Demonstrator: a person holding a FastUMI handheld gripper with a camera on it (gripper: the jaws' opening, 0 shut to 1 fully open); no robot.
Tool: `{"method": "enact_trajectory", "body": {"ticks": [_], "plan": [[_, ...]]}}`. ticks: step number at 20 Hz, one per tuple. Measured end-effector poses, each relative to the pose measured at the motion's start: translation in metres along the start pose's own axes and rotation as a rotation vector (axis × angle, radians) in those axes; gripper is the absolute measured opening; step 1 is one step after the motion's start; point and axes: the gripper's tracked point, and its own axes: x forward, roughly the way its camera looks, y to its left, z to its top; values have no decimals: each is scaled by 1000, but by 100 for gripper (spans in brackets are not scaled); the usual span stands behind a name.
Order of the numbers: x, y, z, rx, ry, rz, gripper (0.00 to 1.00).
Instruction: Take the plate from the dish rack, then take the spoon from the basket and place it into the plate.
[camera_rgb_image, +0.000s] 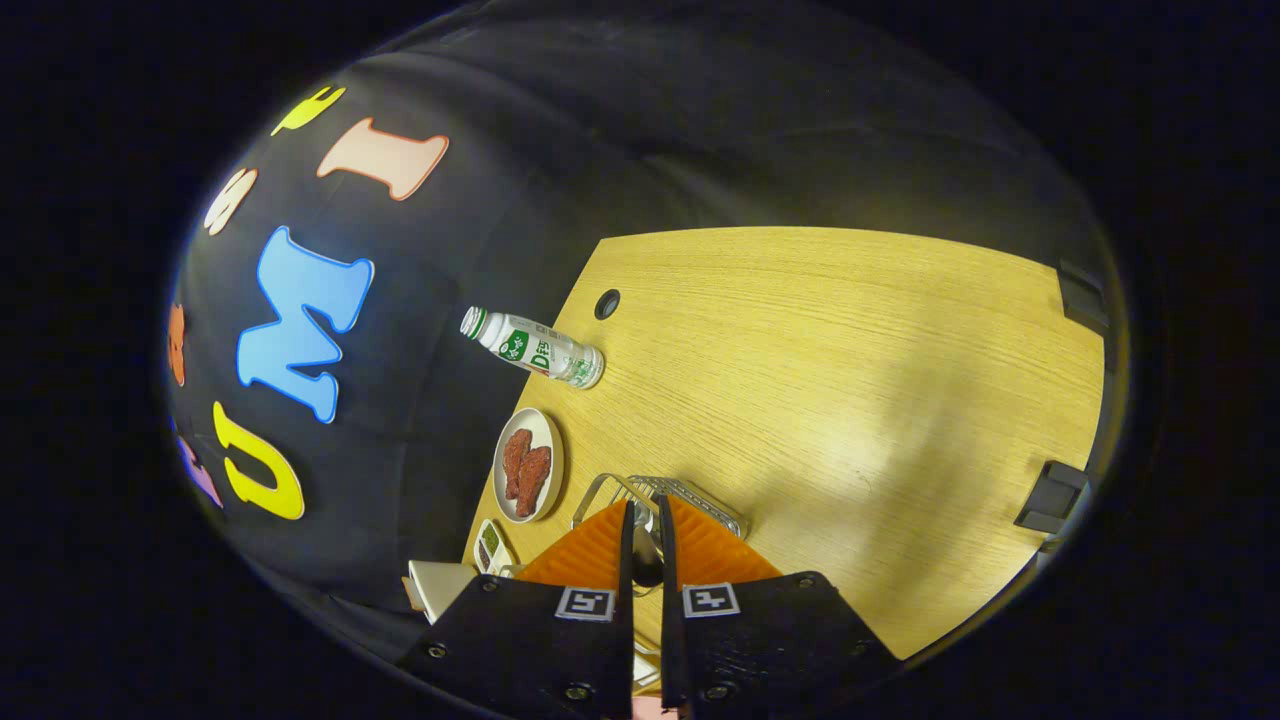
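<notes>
Fingers (647, 520) pinch a spoon (646, 560) above the wire basket (700, 495).

1. A staged booth rather than a lived-in room — black cloth (560, 150) hangs as the wall right behind the table, with nothing else beyond it.
2. The light wood-grain table (850, 350) looks like an office desk: a round cable hole (607, 304) sits near its far corner, and dark clamps (1052, 497) grip its side edge.
3. Household props are set out along one edge — a plastic drink bottle (532, 347), a small plate of reddish-brown food (528, 464), a little dish with green bits (492, 546) and a wire rack (660, 500).
4. The mix of kitchen things on a desk gives a mock dining set-up for recording.
</notes>
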Motion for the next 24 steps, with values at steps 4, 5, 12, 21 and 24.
{"method": "enact_trajectory", "body": {"ticks": [4, 5, 12, 21, 24], "plan": [[-1, 3, -7, 30, 45, 26, 11], [-1, 5, -10, 46, 60, 30, 11], [-6, 5, -25, 4, 118, 55, 14], [-12, 5, -63, -91, 276, 68, 14], [-14, 9, -77, -121, 339, 79, 14]]}}
